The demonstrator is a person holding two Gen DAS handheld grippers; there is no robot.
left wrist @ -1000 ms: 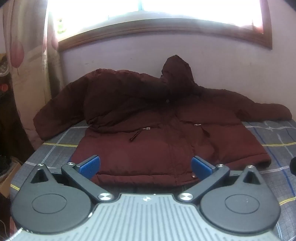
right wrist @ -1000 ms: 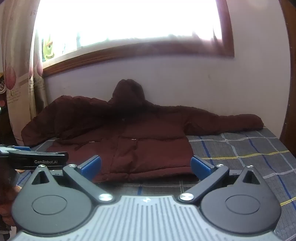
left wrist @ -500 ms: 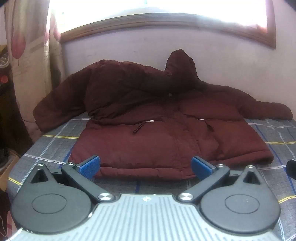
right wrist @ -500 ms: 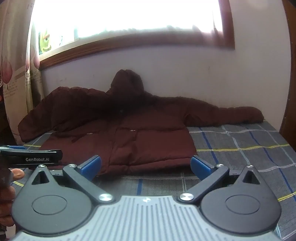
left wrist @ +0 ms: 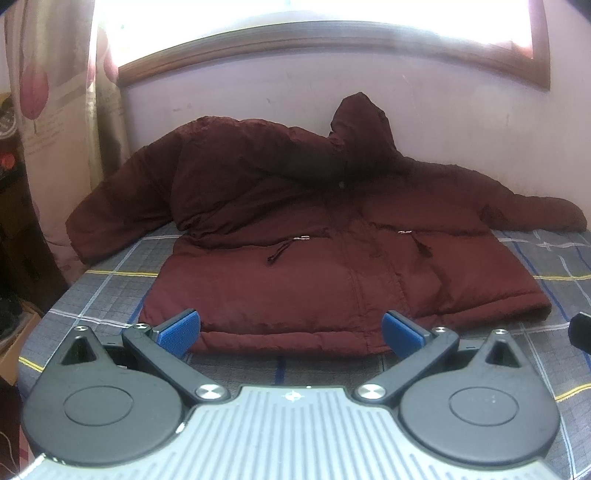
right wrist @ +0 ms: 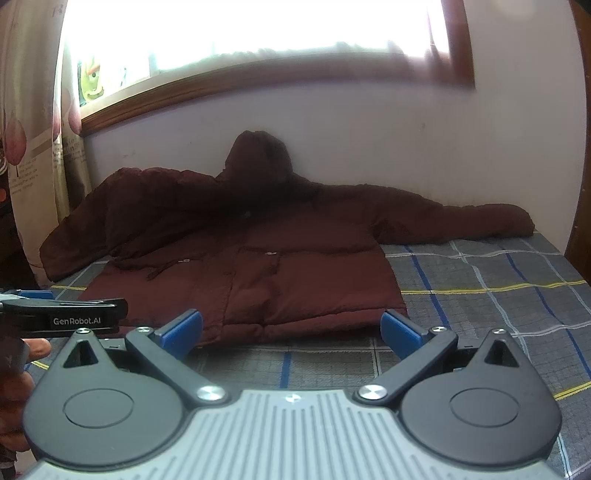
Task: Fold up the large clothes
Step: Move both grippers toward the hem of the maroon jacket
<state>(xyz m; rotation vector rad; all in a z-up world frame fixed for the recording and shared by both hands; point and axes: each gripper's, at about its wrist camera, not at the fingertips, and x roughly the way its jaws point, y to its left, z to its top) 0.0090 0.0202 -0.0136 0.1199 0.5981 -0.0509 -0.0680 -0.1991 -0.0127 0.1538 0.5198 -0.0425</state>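
Observation:
A dark maroon hooded puffer jacket (left wrist: 314,258) (right wrist: 258,266) lies front-up on the bed, sleeves spread to both sides and hood propped against the wall. My left gripper (left wrist: 291,332) is open, just short of the jacket's bottom hem, nothing between its blue pads. My right gripper (right wrist: 291,330) is open too, in front of the hem's right half and a little further back. In the right wrist view the left gripper (right wrist: 62,314) shows side-on at the left edge, held by a hand (right wrist: 22,369).
The bed carries a grey plaid cover (right wrist: 498,295) with blue, white and yellow lines, bare to the jacket's right. The wall (left wrist: 258,96) and a bright window (right wrist: 258,29) stand behind. A floral curtain (left wrist: 44,110) hangs at left, where the bed drops off.
Both grippers have moved forward toward the jacket's hem, so the jacket looks larger. Both stayed open.

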